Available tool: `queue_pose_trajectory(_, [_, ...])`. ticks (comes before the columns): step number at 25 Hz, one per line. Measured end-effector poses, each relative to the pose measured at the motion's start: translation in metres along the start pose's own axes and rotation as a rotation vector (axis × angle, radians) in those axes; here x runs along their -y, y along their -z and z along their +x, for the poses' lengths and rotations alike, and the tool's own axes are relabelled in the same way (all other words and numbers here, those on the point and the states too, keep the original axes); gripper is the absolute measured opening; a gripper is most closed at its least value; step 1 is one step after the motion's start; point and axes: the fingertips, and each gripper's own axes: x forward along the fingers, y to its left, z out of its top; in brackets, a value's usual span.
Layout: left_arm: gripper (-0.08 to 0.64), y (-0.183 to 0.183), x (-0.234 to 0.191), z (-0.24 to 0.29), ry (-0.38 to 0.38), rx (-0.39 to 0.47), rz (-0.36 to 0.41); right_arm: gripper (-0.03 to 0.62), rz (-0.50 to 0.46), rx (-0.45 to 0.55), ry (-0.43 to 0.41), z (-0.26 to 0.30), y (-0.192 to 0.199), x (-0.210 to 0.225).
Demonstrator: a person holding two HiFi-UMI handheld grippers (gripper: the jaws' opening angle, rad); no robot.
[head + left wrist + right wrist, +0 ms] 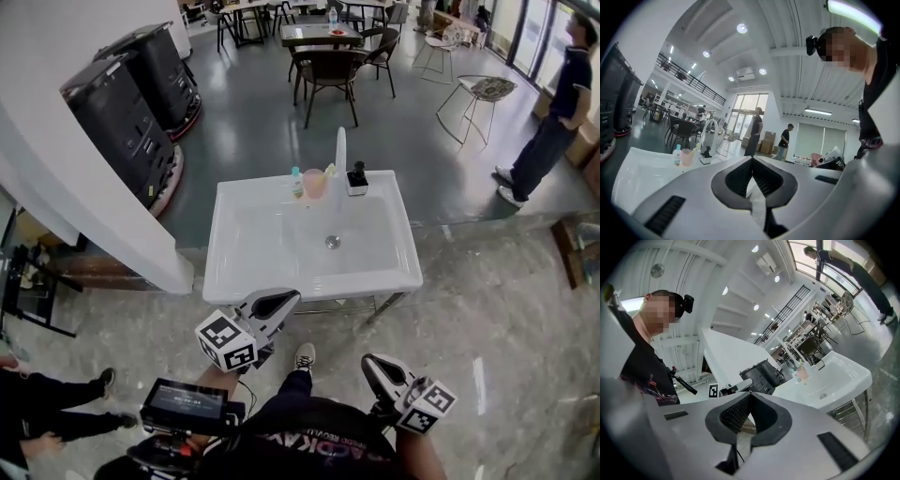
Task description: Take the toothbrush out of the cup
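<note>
A pink cup (315, 184) stands on the back rim of the white sink (244, 272) with a toothbrush (329, 171) upright in it. In the left gripper view the cup (687, 157) and toothbrush (697, 148) show small and far off. The right gripper view has the cup (803, 373) at the sink's far rim (843, 363). My left gripper (284, 300) is shut and empty, held just short of the sink's front edge. My right gripper (371, 362) is shut and empty, lower and nearer my body. Both are far from the cup.
A small bottle (296, 181) stands left of the cup, a white faucet (340, 150) and a black dispenser (356, 177) to its right. Black machines (131, 103) and a white wall (56, 178) are at the left. Chairs (330, 75) stand behind; a person (553, 117) stands at the right.
</note>
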Motion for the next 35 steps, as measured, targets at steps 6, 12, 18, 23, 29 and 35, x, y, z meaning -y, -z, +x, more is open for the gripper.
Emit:
queue_pose_trajectory(6, [0.009,-0.006,-0.040,0.016,-0.063,-0.008,0.017,0.009,0.019,0.020,0.033,0.001,-0.005,0.013])
queue_pose_trajectory(12, [0.009,-0.013,-0.069,0.036,-0.079,-0.007,0.049,0.009,0.014,0.036,0.067,0.007,-0.011,0.022])
queue_pose_trajectory(18, [0.009,-0.016,-0.103,0.057,-0.088,-0.017,0.089,0.009,0.014,0.071,0.129,0.007,-0.021,0.033])
queue_pose_trajectory(23, [0.010,-0.022,-0.136,0.078,-0.094,-0.017,0.099,0.009,0.023,0.109,0.190,0.009,-0.027,0.043])
queue_pose_trajectory(29, [0.011,-0.019,-0.166,0.106,-0.102,-0.041,0.125,0.009,0.035,0.147,0.261,0.005,-0.033,0.055])
queue_pose_trajectory(35, [0.011,-0.012,-0.194,0.130,-0.104,-0.074,0.116,0.009,0.030,0.171,0.306,0.006,-0.042,0.060])
